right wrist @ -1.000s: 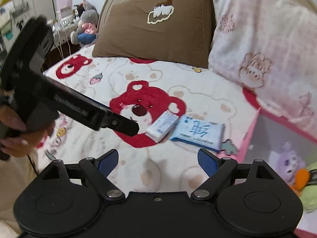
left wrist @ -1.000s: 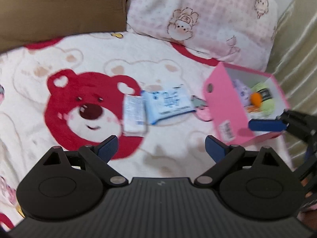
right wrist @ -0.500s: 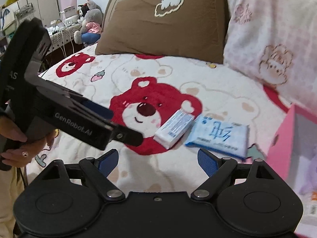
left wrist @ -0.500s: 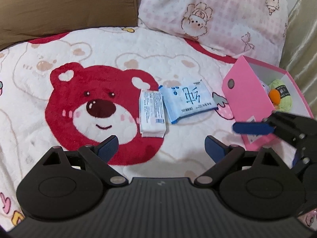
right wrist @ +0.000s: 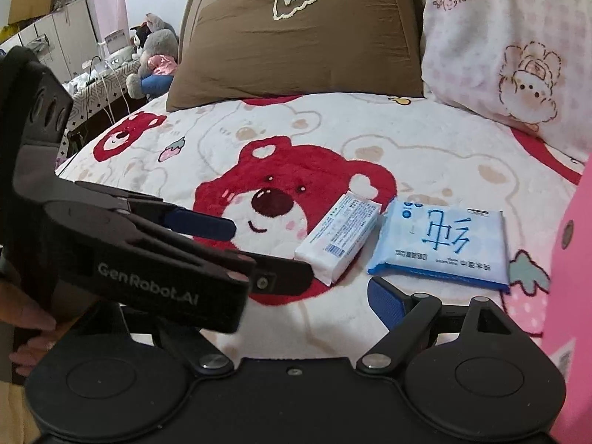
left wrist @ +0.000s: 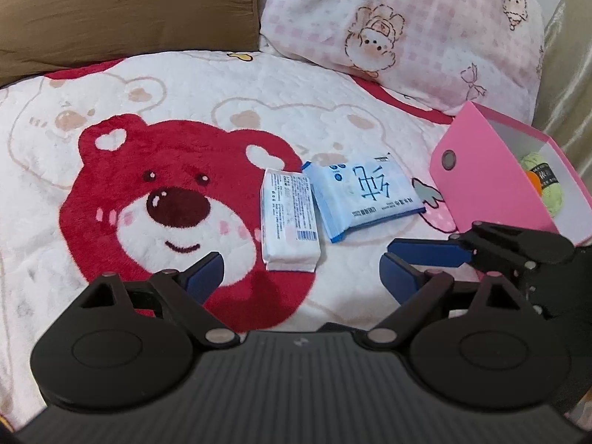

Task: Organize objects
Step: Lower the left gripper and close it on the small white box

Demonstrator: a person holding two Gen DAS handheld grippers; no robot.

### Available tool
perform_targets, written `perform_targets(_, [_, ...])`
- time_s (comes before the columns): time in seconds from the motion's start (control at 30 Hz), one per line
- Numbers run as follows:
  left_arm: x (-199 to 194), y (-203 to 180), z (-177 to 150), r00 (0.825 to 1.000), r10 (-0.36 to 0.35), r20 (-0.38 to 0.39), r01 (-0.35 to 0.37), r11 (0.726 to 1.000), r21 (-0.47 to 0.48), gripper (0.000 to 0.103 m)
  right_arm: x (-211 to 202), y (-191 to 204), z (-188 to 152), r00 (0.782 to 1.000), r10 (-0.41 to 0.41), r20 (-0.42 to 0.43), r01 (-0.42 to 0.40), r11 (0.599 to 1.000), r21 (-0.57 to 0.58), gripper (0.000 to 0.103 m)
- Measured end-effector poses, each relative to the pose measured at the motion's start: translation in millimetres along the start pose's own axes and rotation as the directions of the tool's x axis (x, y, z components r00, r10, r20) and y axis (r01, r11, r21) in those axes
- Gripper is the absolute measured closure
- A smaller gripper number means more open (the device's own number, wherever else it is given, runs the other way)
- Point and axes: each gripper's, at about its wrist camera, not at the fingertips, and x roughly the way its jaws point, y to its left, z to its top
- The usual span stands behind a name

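Observation:
A white tissue pack (left wrist: 290, 222) (right wrist: 338, 240) and a blue wipes pack (left wrist: 364, 194) (right wrist: 444, 246) lie side by side on the bear-print blanket. A pink box (left wrist: 492, 174) (right wrist: 569, 259) stands to their right, with a green yarn ball (left wrist: 547, 185) inside. My left gripper (left wrist: 301, 273) (right wrist: 259, 255) hovers just short of the white pack, jaws wide and closing, nothing between them. My right gripper (right wrist: 292, 296) sits short of the blue pack, jaws also closing on nothing. Its left finger is hidden behind the left gripper, and one blue finger (left wrist: 425, 249) shows in the left wrist view.
A brown pillow (right wrist: 303, 37) and a pink checked pillow (left wrist: 399, 26) lean at the head of the bed. Plush toys (right wrist: 155, 55) and a cluttered side table sit beyond the bed's left edge. A pale curtain (left wrist: 569, 74) hangs behind the box. A hand (right wrist: 29, 329) holds the left gripper.
Both grippers have come down closer to the two packs. The right gripper has reached further into the left wrist view, and the pink box has slid to the right edge of the right wrist view.

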Motion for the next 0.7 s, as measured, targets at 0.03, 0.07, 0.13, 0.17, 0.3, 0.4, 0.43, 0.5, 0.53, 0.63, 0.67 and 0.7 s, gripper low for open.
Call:
perform_targets(0.03, [3,2,0,1.0,-0.005,0.003,0.005,1.0,-0.006,0.012,3,0,-1,1.0,-0.01,0.007,0.01,1.0,-0.004,0.017])
perform_targets(0.07, [6,4,0,1.0,-0.009,0.006,0.009,1.0,-0.01,0.014,6,0,-2,1.0,-0.016,0.01,0.016,1.0,-0.007,0.017])
perform_targets(0.13, [13,7,-1,1.0,-0.014,0.012,0.014,1.0,-0.017,0.017,13,1,-3,1.0,-0.024,0.01,0.024,1.0,-0.019,0.019])
perform_targets(0.17, [16,8,-2,1.0,-0.011,0.013,0.011,1.0,-0.022,0.02,17,2,-4,1.0,-0.028,0.009,0.028,0.999,-0.028,0.02])
perform_targets(0.3, [29,16,-4,1.0,-0.006,0.008,0.006,0.998,-0.056,0.036,31,3,-7,0.999,-0.046,0.0,0.046,0.997,-0.067,0.033])
perform_targets(0.4, [33,22,-5,1.0,-0.012,0.016,0.013,0.997,-0.077,0.041,39,0,-9,0.999,-0.055,-0.003,0.054,0.997,-0.061,0.038])
perform_targets(0.43, [33,23,-5,1.0,-0.013,0.019,0.015,0.997,-0.079,0.042,41,-1,-9,0.999,-0.053,-0.002,0.053,0.997,-0.05,0.039])
perform_targets(0.5, [33,23,-5,0.999,-0.015,0.034,0.018,0.997,-0.074,0.046,43,-5,-9,0.999,-0.043,-0.001,0.043,0.999,-0.021,0.041])
perform_targets(0.53, [32,23,-5,0.999,-0.013,0.047,0.016,0.998,-0.067,0.048,43,-8,-9,0.999,-0.038,0.0,0.038,0.999,-0.003,0.041])
perform_targets(0.63, [32,19,-5,0.997,-0.026,0.077,0.03,0.998,-0.047,0.053,47,-12,-7,1.0,-0.03,0.01,0.03,0.999,0.031,0.042])
perform_targets(0.67, [34,18,-5,0.997,-0.026,0.069,0.029,0.998,-0.047,0.056,49,-12,-6,0.999,-0.03,0.011,0.03,0.999,0.031,0.043])
perform_targets(0.7, [37,18,-5,0.998,-0.028,0.059,0.031,0.998,-0.055,0.057,51,-12,-6,0.999,-0.033,0.009,0.033,0.999,0.025,0.046])
